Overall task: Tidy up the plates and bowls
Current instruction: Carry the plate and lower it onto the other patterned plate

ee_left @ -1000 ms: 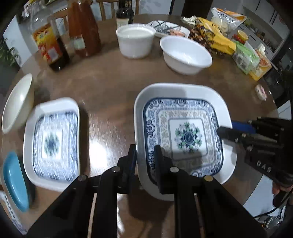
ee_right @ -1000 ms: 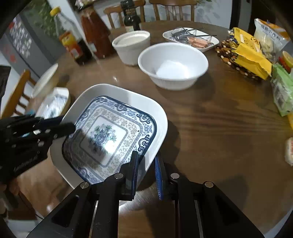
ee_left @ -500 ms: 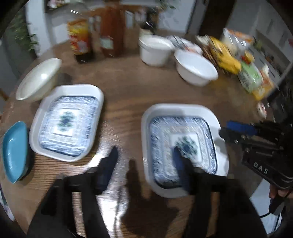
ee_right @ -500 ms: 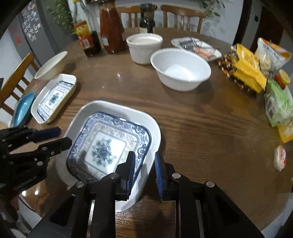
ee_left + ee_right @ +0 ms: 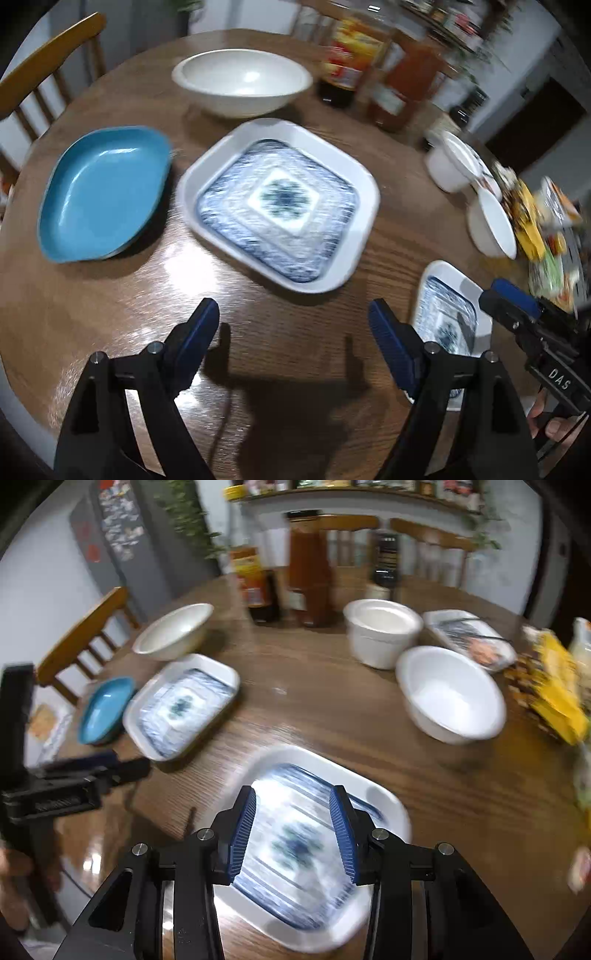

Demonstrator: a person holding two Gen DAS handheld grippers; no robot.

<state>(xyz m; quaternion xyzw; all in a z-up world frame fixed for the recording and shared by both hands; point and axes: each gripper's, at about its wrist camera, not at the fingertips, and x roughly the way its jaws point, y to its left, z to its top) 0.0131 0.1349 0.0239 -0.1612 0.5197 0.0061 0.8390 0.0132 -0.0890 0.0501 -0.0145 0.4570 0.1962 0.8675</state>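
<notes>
Two square white plates with blue pattern lie on the round wooden table. One plate (image 5: 279,203) lies just ahead of my open, empty left gripper (image 5: 295,332); it also shows in the right wrist view (image 5: 181,705). The other plate (image 5: 306,845) lies under my open, empty right gripper (image 5: 293,830), and appears at the right in the left wrist view (image 5: 448,321). A blue dish (image 5: 103,192) and a cream bowl (image 5: 242,85) sit near the first plate. A white bowl (image 5: 448,694) and a white pot (image 5: 382,631) stand at the far right.
Sauce bottles (image 5: 308,568) stand at the back of the table. A tray with utensils (image 5: 469,638) and snack packets (image 5: 554,694) lie at the right. Wooden chairs (image 5: 85,638) stand around the table. The table edge runs close below both grippers.
Both grippers let go of the second plate and opened. The left gripper swung left toward the first plate. The right gripper pulled back above the second plate, which now lies on the table.
</notes>
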